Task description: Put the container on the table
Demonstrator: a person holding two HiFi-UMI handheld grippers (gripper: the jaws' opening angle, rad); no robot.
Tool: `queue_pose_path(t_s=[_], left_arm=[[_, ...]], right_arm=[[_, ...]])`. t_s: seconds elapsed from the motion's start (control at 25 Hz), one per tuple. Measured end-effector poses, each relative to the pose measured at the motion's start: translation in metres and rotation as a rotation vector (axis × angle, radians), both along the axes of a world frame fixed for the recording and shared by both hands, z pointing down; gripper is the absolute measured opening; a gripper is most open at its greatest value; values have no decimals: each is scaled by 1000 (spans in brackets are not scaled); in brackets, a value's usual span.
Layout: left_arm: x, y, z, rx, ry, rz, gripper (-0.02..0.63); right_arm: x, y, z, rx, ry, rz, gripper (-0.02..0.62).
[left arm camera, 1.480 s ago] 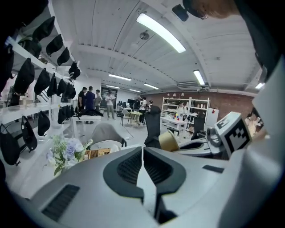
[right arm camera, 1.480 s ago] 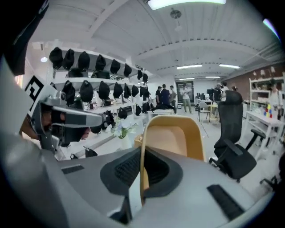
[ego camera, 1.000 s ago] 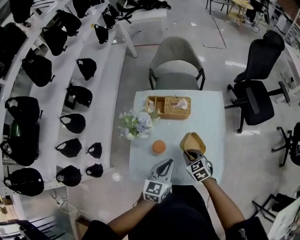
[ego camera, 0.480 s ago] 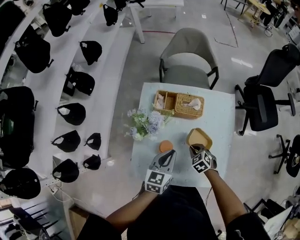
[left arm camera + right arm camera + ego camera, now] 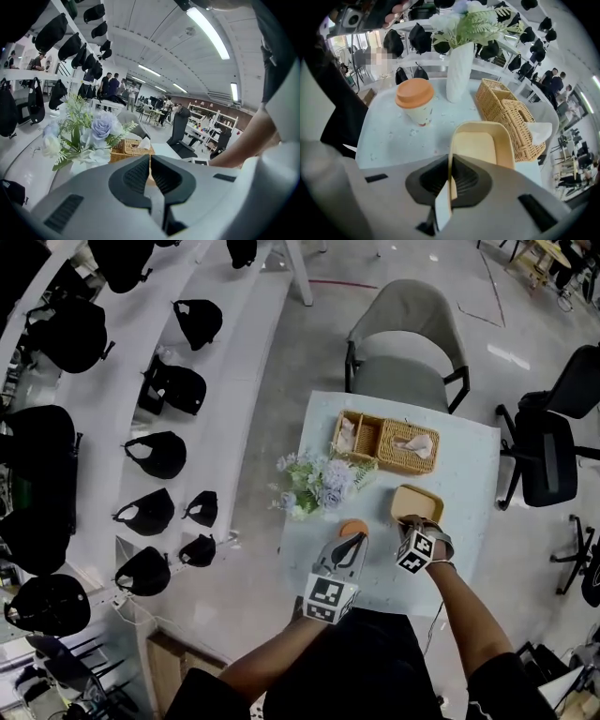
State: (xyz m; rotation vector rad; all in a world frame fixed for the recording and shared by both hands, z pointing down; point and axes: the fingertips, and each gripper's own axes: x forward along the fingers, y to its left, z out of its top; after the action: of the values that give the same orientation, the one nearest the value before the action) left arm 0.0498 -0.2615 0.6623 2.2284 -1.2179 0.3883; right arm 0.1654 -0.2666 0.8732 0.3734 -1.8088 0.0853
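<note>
The right gripper was clamped narrow on the near rim of the tan container, the thin wall pinched between its dark pads. In the head view, the container sat a little toward 4 o'clock of the middle of the pale table, with the gripper coming in at its 6 o'clock and pointing steeply down. It was low over the tabletop (whether its base touched the surface could not be told). From the right gripper view it lay open side up, its flat bottom showing.

The left gripper hovered at 8 o'clock of the container, its jaws drawn together with nothing between them. Just past its tips stood a cup with an orange lid. A white vase of pale flowers stood at 9 o'clock of the container, near the table's edge. A wicker basket holding tissue sat at 11 o'clock, close behind the container but apart from it. A grey chair was at the table's 12 o'clock.
</note>
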Motion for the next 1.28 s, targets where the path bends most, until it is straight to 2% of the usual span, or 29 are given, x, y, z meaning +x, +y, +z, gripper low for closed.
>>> queue_pose_path(t_s=[0.28,0.72,0.84,0.88,1.12,1.28], left_arm=[[2,-8,7,2,10,-28,14],[-9,-7,15,-23,-5,-15,14],[-13,-6,14,-24,-8,-17,14],[-13,-6,15,-23,-9,-19,14],[-8,-5,13,-13,-2,-14,14],[-3,-3,7,0,-2,-9,14]], right_arm=[[2,-15,30,3,62,-111,9],[10,-34,50,11,129,-181,20],[11,-36,51,10,133,-166,114],[12,-36,50,14,133,-159,126],[13,-35,40,39,105,-114,158],[16,-25,29,9,48,-33,161]])
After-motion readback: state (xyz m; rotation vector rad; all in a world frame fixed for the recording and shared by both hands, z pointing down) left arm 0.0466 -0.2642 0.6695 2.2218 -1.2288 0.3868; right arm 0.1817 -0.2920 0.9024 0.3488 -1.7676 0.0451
